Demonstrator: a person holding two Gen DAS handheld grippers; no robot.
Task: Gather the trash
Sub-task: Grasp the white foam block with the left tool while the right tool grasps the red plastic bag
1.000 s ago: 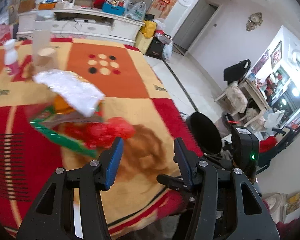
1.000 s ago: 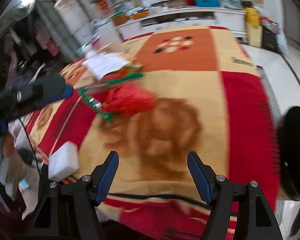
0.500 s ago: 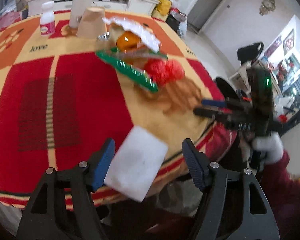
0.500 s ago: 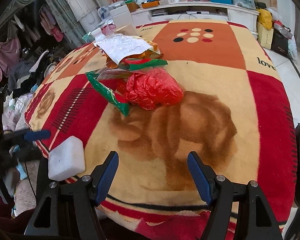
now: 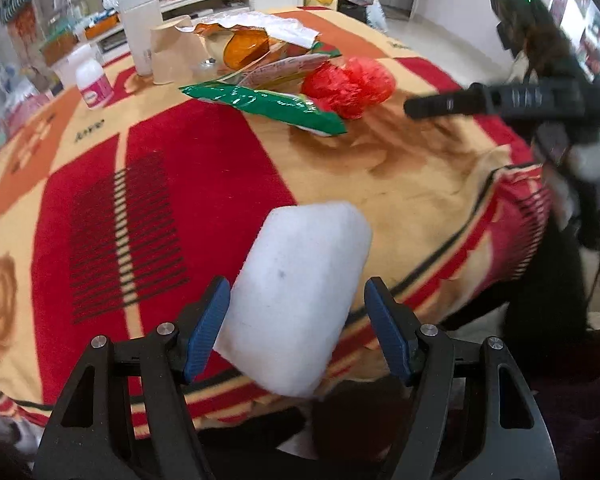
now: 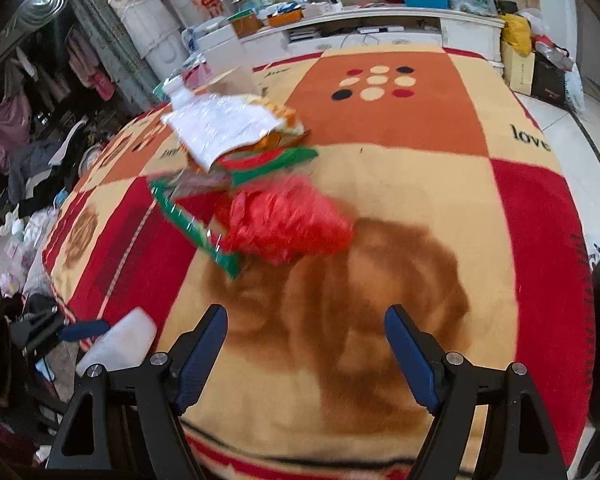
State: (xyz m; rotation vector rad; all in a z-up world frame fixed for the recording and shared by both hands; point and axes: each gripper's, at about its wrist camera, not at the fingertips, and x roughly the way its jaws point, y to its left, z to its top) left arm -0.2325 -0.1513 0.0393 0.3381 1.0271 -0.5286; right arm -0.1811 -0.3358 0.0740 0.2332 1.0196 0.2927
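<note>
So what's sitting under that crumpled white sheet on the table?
Under the white sheet lies an orange wrapper, resting on a green snack bag beside the red plastic bag. Anything deeper in the pile is covered.

The left gripper (image 5: pixel 298 322) has its jaws spread wide, blue pads (image 5: pixel 204 330) apart. The right gripper (image 6: pixel 306 356) reaches forward, jaws parted too — nothing between them.

A long white cabinet (image 6: pixel 380 28) piled with clutter stands behind the blanket-covered table (image 6: pixel 420 128)
</note>
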